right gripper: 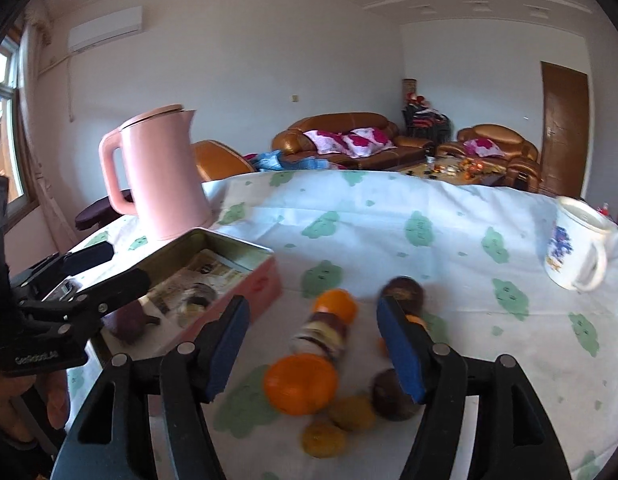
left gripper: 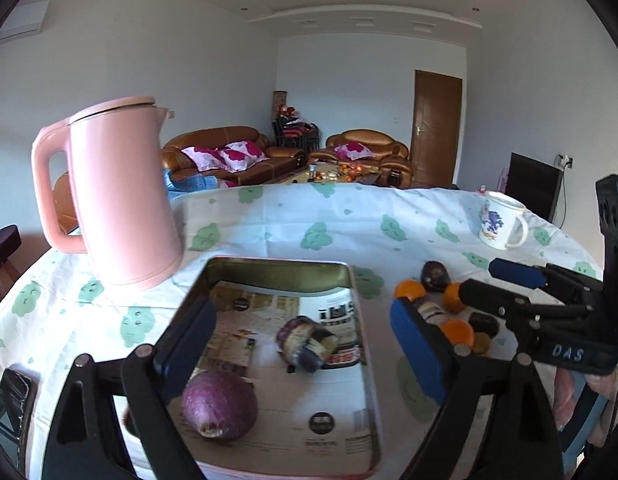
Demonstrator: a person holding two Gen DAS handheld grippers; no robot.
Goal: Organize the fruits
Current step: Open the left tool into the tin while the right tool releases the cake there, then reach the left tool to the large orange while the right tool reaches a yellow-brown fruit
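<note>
A pink rectangular tin (left gripper: 359, 304) lined with printed paper holds two purple fruits (left gripper: 219, 406) (left gripper: 305, 340). My left gripper (left gripper: 305, 356) is open and empty, hovering over the tin. To the right of the tin lies a pile of fruit on the tablecloth: oranges (right gripper: 300, 385) (right gripper: 335, 305), a mottled purple fruit (right gripper: 321, 336), dark round fruits (right gripper: 393, 396) (right gripper: 401, 290) and small yellow-brown ones (right gripper: 351, 412). My right gripper (right gripper: 315, 354) is open and empty, low over the pile, its jaws on either side of the mottled fruit. It also shows in the left wrist view (left gripper: 489, 284).
A pink kettle (left gripper: 121, 196) stands behind the tin's left side. A white printed mug (left gripper: 499, 220) stands at the far right. A phone (left gripper: 11, 404) lies at the table's near left edge. The round table has a green-patterned white cloth (left gripper: 349, 228).
</note>
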